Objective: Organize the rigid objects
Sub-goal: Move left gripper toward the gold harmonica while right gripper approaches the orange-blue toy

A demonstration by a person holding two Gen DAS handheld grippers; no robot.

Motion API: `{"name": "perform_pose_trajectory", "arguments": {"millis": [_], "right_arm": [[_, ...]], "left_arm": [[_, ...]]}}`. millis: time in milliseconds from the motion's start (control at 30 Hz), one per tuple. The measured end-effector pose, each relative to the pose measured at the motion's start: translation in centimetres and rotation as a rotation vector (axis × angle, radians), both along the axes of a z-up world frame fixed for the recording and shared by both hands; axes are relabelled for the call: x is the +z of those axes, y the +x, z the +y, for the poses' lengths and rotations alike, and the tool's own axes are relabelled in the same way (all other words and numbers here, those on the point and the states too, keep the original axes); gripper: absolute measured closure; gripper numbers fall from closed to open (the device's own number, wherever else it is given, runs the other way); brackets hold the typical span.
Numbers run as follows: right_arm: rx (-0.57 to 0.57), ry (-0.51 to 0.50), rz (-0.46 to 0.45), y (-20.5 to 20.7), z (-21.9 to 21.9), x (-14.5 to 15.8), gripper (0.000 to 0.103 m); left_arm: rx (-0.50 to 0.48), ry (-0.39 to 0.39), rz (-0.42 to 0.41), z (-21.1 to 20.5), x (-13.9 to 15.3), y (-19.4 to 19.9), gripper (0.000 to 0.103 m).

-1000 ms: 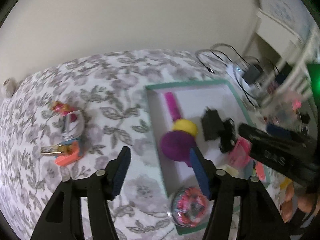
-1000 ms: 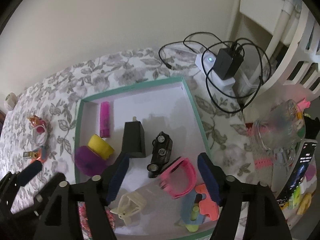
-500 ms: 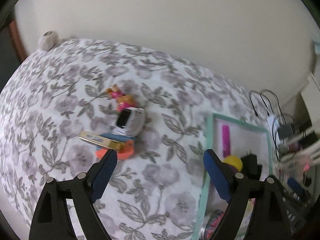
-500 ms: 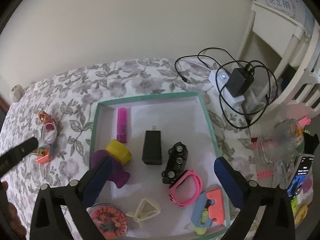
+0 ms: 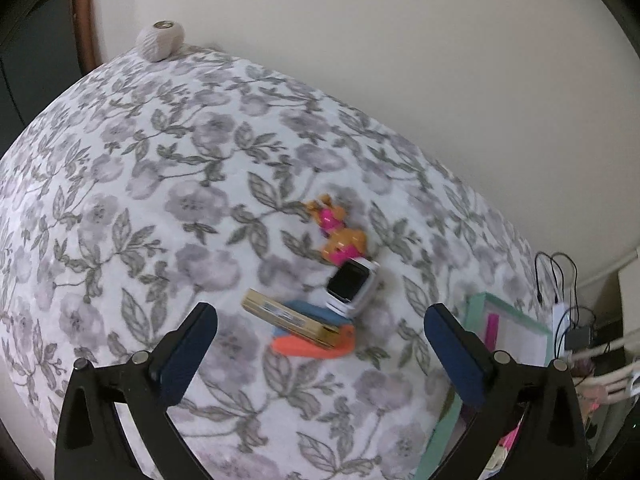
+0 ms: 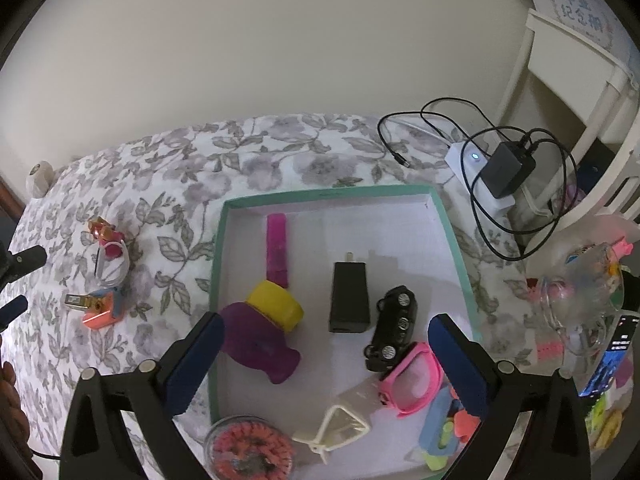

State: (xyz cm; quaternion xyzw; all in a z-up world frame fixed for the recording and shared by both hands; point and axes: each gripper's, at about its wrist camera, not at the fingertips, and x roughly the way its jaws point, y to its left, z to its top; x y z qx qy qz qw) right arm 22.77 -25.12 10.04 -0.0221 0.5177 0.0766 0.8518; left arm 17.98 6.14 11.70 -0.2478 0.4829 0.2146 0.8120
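Floral tabletop (image 5: 168,208), large, covers most of both views. Teal-rimmed tray (image 6: 218,264) on its right part, holds purple vase-shaped toy (image 6: 256,342), yellow ring (image 6: 276,310), magenta bar (image 6: 277,250), black charger (image 6: 349,300), black toy car (image 6: 394,328), pink glasses (image 6: 412,380), cream clip (image 6: 340,430).

Right hand-held gripper (image 6: 326,342) hangs over the tray's near half, jaws spread wide, nothing between the pads; vase toy just inside its left finger, glasses by its right one.

Left hand-held gripper (image 5: 320,340) jaws opening, nothing pressed. Between and just beyond its fingers, on the bare tabletop left of the tray: small pile of orange piece (image 5: 308,346), gold bar (image 5: 288,318) across it, white smartwatch (image 5: 352,286), pink-orange figure (image 5: 336,228) farthest.

Versus a second ago: left view then faced the tray with the pile off to its left; now the pile is centred, the tray at right edge. Both jaws wider than then. Right view is much the same, tray contents unmoved.
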Motion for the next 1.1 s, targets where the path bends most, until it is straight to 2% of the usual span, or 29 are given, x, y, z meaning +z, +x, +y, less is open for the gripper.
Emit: {"name": "perform_pose_trajectory", "arguments": {"millis": [333, 600, 833, 1100], "right_arm": [[0.072, 0.001, 0.005, -0.3, 4.7, -0.6, 0.0], [0.172, 0.015, 0.007, -1.0, 9.9, -0.8, 0.0], [0.261, 0.063, -0.014, -2.1, 14.5, -0.9, 0.0], [0.322, 0.092, 0.045, -2.8, 19.1, -4.5, 0.0]], "left_arm": [[0.087, -0.032, 0.007, 5.4, -0.6, -1.1, 0.0], [0.153, -0.057, 0.007, 9.4, -1.2, -2.4, 0.0], [0.151, -0.06, 0.036, 10.8, -2.4, -2.5, 0.0], [0.183, -0.082, 0.053, 12.6, -3.4, -3.2, 0.0]]}}
